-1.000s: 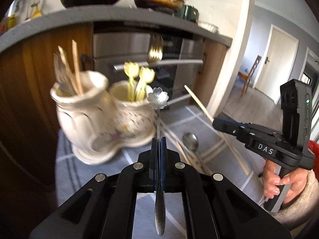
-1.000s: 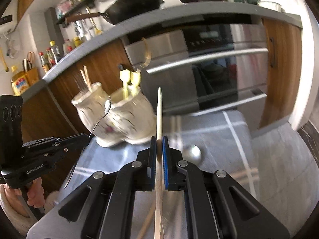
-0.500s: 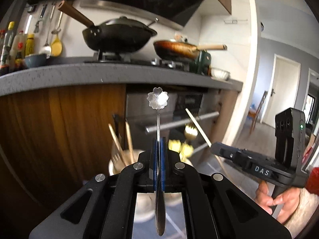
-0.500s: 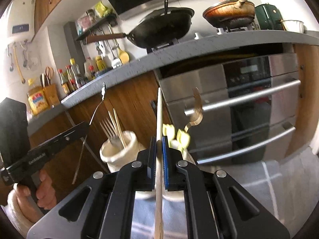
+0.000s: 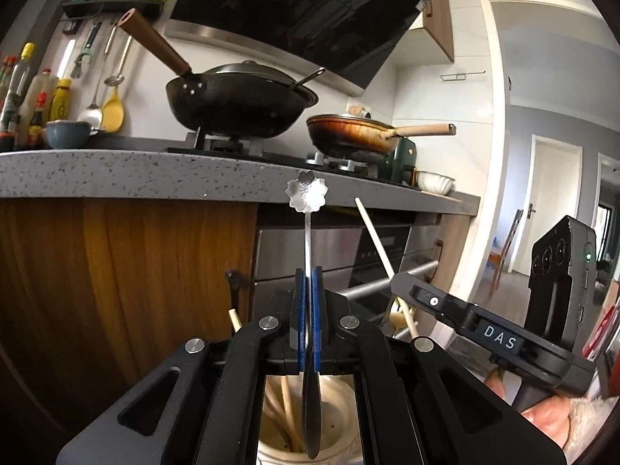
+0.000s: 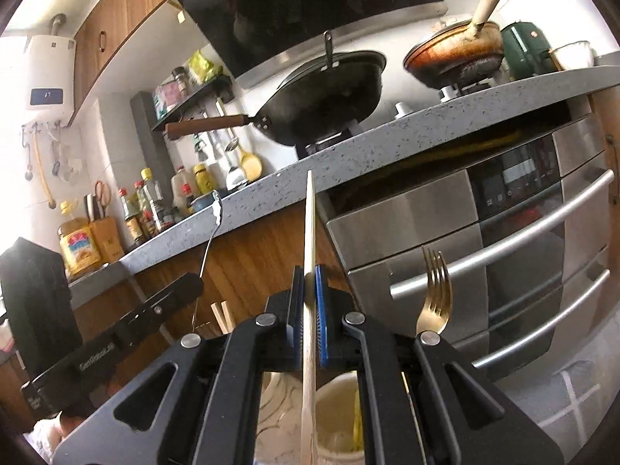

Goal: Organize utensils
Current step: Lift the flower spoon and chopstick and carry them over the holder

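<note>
Here, my left gripper (image 5: 309, 271) is clamped tight on a flower-headed metal spoon (image 5: 307, 195), whose handle runs back between the blue pads while the flower end stands up past the tips. Beneath that gripper sits the cream ceramic holder (image 5: 341, 399), chopsticks inside it. My right gripper (image 6: 310, 269) is pinched shut on a pale wooden chopstick (image 6: 309, 224) that runs straight up through the jaws and out beyond them. Under it I see the holder's other compartment (image 6: 337, 418), and just right of the gripper a gold fork (image 6: 436, 294) stands tines up. Farther off are the oven (image 6: 523, 240), the grey counter (image 5: 116, 170), a black wok (image 5: 236, 100) and a brown pan (image 5: 348, 133).
</note>
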Available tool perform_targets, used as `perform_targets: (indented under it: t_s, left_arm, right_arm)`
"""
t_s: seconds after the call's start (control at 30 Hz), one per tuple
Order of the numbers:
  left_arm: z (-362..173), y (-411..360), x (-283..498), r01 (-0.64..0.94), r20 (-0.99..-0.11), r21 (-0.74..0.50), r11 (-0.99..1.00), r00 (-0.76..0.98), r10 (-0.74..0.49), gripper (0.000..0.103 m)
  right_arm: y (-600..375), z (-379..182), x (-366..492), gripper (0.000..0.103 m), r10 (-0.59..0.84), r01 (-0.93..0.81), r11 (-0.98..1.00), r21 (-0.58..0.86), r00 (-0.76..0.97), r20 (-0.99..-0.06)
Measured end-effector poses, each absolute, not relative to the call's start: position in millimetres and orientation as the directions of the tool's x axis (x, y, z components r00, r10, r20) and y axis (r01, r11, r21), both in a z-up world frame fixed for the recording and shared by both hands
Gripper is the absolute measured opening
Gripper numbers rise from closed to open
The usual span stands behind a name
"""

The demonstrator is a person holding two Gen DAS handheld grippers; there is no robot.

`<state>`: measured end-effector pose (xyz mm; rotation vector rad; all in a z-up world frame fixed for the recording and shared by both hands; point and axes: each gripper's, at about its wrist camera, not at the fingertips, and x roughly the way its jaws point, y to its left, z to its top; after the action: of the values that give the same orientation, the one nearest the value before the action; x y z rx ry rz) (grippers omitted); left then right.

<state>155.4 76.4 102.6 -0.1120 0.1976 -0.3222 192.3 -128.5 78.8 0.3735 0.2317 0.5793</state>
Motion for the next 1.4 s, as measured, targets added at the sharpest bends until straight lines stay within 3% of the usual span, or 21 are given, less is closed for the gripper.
perform_targets:
  t_s: [0.4,0.97,1.4]
  left_arm:
    - [86.0,66.3,157.8,0.305,-0.111,-0.090,0.948,0.943,-0.314,0.003]
    - [67.2,65.4,163.7,0.296,-0.143,-0.085,0.951,0.941,-0.306,0.003]
    - [56.4,68.9,153.2,0.290,-0.188,-0.080,0.954,0.935,-0.300,0.003]
  right_arm:
    - [-121.7,59.0,211.9,0.006,0.533,-0.454,0.800,0.393,0.839,-0.115]
    - [-113.8,40.9,216.6,0.006,0.490,-0.426,0.837,0.344,0.863,-0.122]
    - [-111.5,38.7,194.3,0.006,0.508,-0.465,0.855,0.230,0.838,-0.197]
